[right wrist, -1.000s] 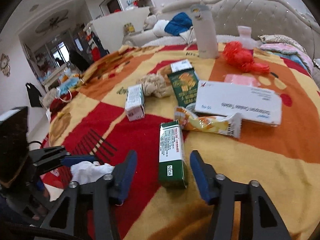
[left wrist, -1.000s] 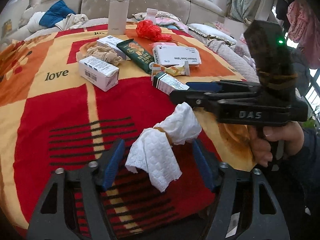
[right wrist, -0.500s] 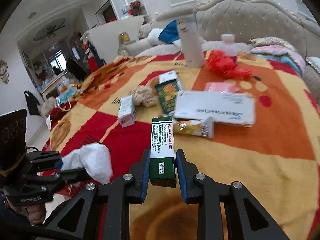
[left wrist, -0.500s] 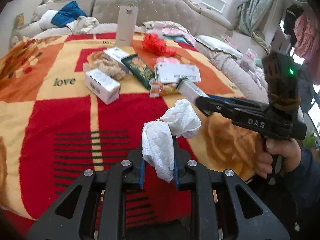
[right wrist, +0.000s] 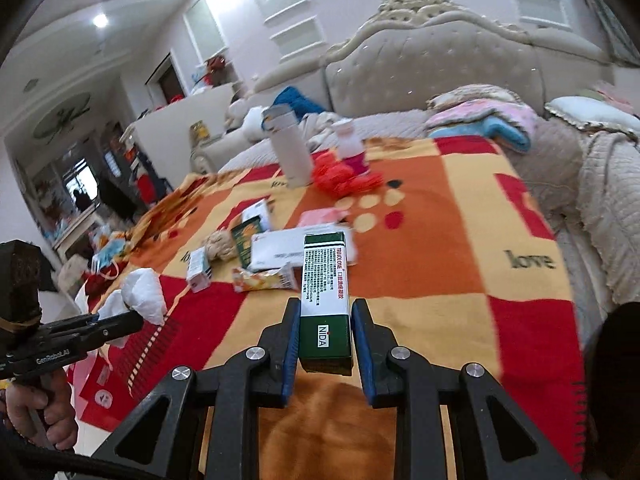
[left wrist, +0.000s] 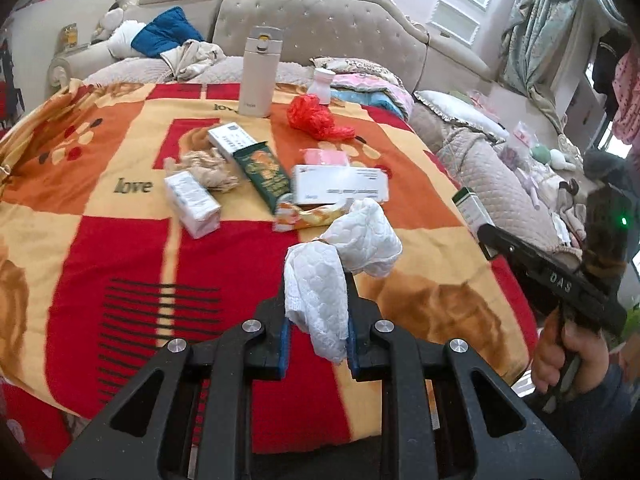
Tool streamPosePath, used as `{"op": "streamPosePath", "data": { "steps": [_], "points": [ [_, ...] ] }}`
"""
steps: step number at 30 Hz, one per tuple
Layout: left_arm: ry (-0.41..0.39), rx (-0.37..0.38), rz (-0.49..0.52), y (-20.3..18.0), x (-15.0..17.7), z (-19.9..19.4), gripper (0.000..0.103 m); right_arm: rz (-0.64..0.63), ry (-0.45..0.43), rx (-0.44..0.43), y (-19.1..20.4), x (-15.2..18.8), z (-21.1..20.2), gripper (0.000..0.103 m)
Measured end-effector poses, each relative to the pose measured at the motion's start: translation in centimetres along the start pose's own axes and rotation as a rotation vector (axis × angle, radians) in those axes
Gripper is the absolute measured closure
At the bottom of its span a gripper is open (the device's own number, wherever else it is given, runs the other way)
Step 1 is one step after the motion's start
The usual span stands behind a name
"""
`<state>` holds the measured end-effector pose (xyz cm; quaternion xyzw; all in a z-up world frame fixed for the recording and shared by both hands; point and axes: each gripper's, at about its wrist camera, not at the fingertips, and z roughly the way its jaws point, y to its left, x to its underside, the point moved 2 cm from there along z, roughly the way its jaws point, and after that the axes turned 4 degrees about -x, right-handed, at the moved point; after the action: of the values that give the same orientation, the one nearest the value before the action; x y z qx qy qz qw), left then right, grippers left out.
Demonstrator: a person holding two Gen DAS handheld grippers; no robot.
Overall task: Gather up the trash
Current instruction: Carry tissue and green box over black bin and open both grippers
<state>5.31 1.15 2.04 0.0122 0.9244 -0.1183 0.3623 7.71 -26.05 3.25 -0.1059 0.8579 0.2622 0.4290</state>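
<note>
Left gripper (left wrist: 316, 334) pinches the crumpled tissue (left wrist: 340, 264) for carrying; right gripper (right wrist: 325, 344) clamps the green-and-white box (right wrist: 325, 300), both lifted clear of the blanket (left wrist: 120, 280) for disposal.

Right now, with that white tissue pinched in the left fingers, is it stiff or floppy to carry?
Probably floppy: the white tissue droops in loose folds around the left gripper, its free end sagging sideways. It looks light, since a narrow pinch holds it. It may snag or tear, being thin quilted paper.
</note>
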Motion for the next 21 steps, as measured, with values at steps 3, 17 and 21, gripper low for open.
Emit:
{"op": "streamPosePath", "data": {
  "steps": [3, 17, 21],
  "points": [
    [-0.002, 0.013, 0.016, -2.2, -0.6, 0.9, 0.084, 0.026, -0.021, 0.029, -1.1, 0.1, -1.0, 0.079],
    [0.034, 0.137, 0.105, -12.5, 0.1, 6.7, 0.084, 0.149, -0.092, 0.165, -8.5, 2.2, -7.6, 0.079],
    [0.051, 0.195, 0.160, -16.6, 0.2, 8.5, 0.084, 0.210, -0.146, 0.263, -11.2, 3.0, -10.8, 0.079]
  ]
}}
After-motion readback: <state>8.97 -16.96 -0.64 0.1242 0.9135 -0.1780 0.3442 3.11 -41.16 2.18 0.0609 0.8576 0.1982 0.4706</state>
